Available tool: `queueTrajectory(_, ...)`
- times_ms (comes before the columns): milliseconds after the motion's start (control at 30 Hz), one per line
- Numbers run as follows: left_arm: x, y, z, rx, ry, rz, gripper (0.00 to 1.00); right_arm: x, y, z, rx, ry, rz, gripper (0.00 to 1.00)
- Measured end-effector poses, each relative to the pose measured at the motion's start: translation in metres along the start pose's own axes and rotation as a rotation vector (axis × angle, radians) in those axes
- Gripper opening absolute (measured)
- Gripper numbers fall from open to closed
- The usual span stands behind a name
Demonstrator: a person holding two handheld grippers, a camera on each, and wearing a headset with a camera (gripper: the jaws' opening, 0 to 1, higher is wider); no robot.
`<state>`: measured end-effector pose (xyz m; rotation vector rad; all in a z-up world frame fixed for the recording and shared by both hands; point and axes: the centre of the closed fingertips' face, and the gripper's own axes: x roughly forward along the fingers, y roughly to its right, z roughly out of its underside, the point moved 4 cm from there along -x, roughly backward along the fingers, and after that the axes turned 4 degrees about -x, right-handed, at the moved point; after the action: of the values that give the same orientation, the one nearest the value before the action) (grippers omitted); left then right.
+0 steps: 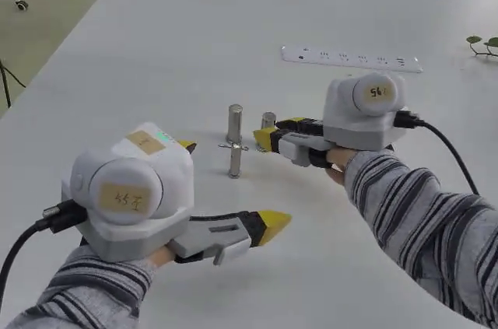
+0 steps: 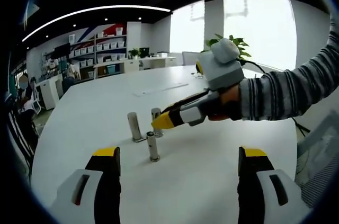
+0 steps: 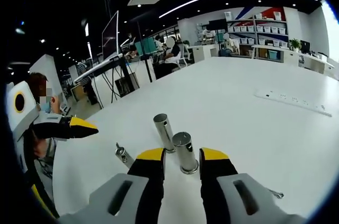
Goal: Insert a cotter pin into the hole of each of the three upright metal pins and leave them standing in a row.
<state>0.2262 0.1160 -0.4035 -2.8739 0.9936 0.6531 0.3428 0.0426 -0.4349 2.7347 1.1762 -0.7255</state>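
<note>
- The left tongs (image 2: 179, 152) hang low at the left of the counter (image 1: 140, 41), spread wide and holding nothing. The three pins stand ahead of them, well apart from their tips.
- The near pin (image 1: 235, 162) stands upright with a thin crosspiece (image 1: 233, 146) through its upper part, by the look of it a cotter pin already seated.
- Just behind it, the rear pin (image 1: 234, 122) also stands upright, and I see no crosspiece on it.
- To the right of that, the third pin (image 1: 268, 120) stands with its long axis straight up from the counter. The coming move turns on this one: in the right gripper view it sits in the gap between the two tips of the right tongs (image 3: 183, 154).
- The right tongs are open only narrowly, with a sliver of counter showing on each side of the pin. I judge them to be straddling it rather than clamped on it. They reach in level from the right, across the pin's axis.
- The right tongs are plainly the nearer pair to that pin, and a small closing would steady it.
- Farther right, in the right gripper view, a small metal bit (image 3: 275, 194) lies on the counter. It may be a loose cotter pin, but it is too small to be sure.
</note>
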Motion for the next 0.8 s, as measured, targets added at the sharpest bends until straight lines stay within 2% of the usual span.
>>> queueTrajectory(133,0.002,-0.002,0.001,0.001,-0.014,0.002,0.96,0.008,0.002,0.003,-0.004,-0.009,0.007,0.18)
queueTrajectory(233,0.002,-0.003,-0.001,0.001,-0.004,-0.003,0.99,0.010,0.000,0.004,0.000,-0.006,0.000,0.16)
queueTrajectory(567,0.004,-0.003,-0.002,0.007,-0.002,-0.001,0.99,0.010,0.003,0.005,-0.024,-0.006,0.029,0.10)
queueTrajectory(633,0.004,-0.004,-0.002,0.012,-0.008,-0.007,0.99,0.009,0.003,0.004,-0.048,-0.011,0.049,0.09)
queueTrajectory(733,0.003,-0.005,-0.001,0.009,-0.014,-0.011,0.99,0.005,0.005,0.005,-0.030,-0.006,0.075,0.08)
queueTrajectory(800,0.003,-0.005,-0.001,0.013,-0.015,-0.013,0.99,0.000,0.007,0.007,-0.074,-0.018,0.108,0.08)
